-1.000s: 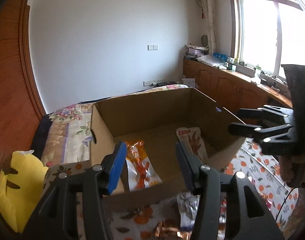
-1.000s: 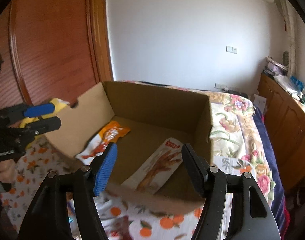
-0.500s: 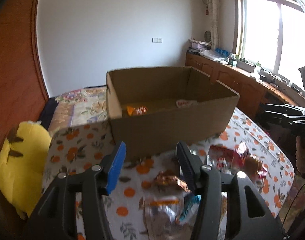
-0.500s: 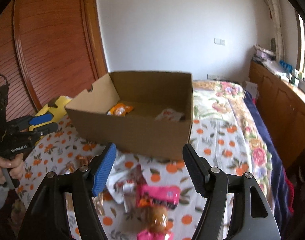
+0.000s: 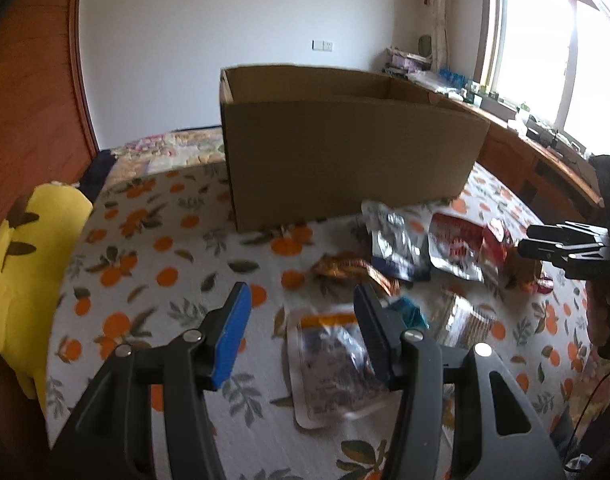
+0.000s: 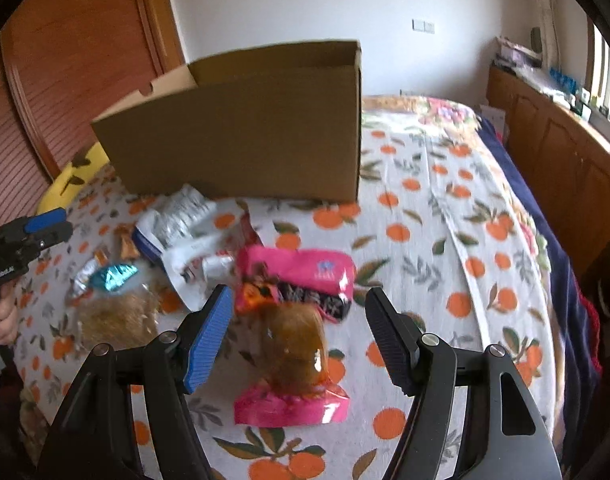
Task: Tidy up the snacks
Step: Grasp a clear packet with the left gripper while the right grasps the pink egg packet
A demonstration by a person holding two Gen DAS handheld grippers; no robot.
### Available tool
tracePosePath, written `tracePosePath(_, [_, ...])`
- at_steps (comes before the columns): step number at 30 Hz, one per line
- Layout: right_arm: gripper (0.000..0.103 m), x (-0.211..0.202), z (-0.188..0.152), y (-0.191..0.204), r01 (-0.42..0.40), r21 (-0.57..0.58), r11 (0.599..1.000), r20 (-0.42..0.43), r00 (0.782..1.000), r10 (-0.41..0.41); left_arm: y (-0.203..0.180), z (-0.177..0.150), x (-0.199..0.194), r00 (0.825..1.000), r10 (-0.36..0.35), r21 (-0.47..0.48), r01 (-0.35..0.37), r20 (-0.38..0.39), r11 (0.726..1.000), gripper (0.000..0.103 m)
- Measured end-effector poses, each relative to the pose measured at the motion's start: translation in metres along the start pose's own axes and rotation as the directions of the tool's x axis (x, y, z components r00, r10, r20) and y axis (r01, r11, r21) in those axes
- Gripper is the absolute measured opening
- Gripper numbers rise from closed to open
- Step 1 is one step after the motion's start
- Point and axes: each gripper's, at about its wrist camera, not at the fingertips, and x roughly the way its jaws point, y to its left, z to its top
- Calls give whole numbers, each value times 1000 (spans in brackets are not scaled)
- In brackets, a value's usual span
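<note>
A cardboard box [image 5: 345, 160] stands on the orange-print cloth; it also shows in the right wrist view [image 6: 245, 136], its inside hidden. Loose snack packs lie in front of it. My left gripper [image 5: 301, 332] is open and empty above a clear pack with an orange top [image 5: 329, 364]. My right gripper [image 6: 297, 332] is open and empty above a pink-ended pack of brown pastry [image 6: 297, 356], with a pink pack [image 6: 301, 272] behind it. The right gripper also shows in the left wrist view [image 5: 561, 246], and the left gripper in the right wrist view [image 6: 33, 232].
Silver and red packs [image 5: 425, 244], a gold wrapper [image 5: 345, 268] and a teal wrapper [image 6: 113, 276] lie between the grippers. A yellow plush [image 5: 21, 272] sits at the left edge. Wooden cabinets [image 6: 565, 152] run along the right. A wooden wardrobe [image 6: 65, 60] stands at the left.
Both grippers pulled back from over the box and dropped low over the loose snacks. The box inside was visible before; now only its outer walls show. Both stayed open.
</note>
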Motion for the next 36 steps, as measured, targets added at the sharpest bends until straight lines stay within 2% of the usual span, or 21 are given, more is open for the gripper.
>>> tracePosePath(8, [71,19,-15,-5,-4,-1,1000,-49,999,4,-6,-11,13,997,-39,-3,39,-71,999,55])
tracePosePath(15, [72,22,-20,-6,-10,-1,1000,-40,999,10,-9,-15,19,993,-52,-20,50,-106,999,63])
tracePosePath(22, [74,26,-20,4,30,-47,998,-51,998,-33,-12,-19,28,991,-35,-21,33,-128,999,69])
tracePosePath(26, [74,29,-20,8,58,-74,996,-57,996,-62,-20,-21,29,991,-4,21,7,-137,1000,69])
tracePosePath(36, [75,30,-21,10,66,-82,994,-58,996,-71,-26,-25,22,990,24,3,-23,-141,1000,69])
